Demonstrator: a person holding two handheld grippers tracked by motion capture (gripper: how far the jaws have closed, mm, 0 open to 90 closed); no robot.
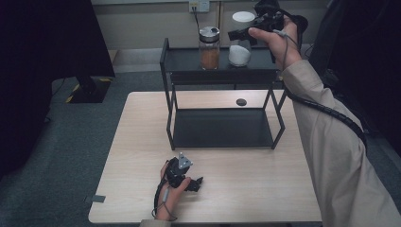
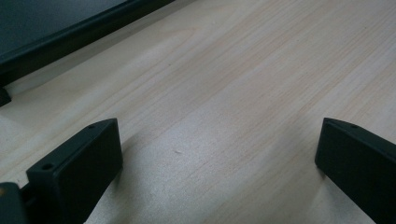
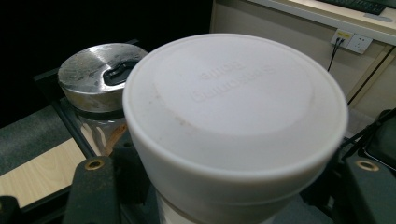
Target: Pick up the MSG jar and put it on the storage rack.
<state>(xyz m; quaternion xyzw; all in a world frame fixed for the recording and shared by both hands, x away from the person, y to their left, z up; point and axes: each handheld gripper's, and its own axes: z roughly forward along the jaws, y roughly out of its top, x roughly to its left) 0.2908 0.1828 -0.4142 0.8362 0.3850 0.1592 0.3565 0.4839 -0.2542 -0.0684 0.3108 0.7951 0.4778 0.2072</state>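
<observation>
Left gripper (image 1: 196,182) idle on the table (image 1: 246,184), jaws wide, holding nothing; right gripper (image 1: 246,32) straddles the white-lidded jar (image 3: 236,121) on the rack's (image 1: 222,61) top shelf beside the steel-lidded jar (image 3: 100,77), grip uncertain; judgement: close squarely below the lid, lift straight.

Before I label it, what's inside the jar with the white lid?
The jar on the shelf's top holds white powder in its lower part, empty above. The right gripper is at it; its white lid hides the inside from above.
</observation>
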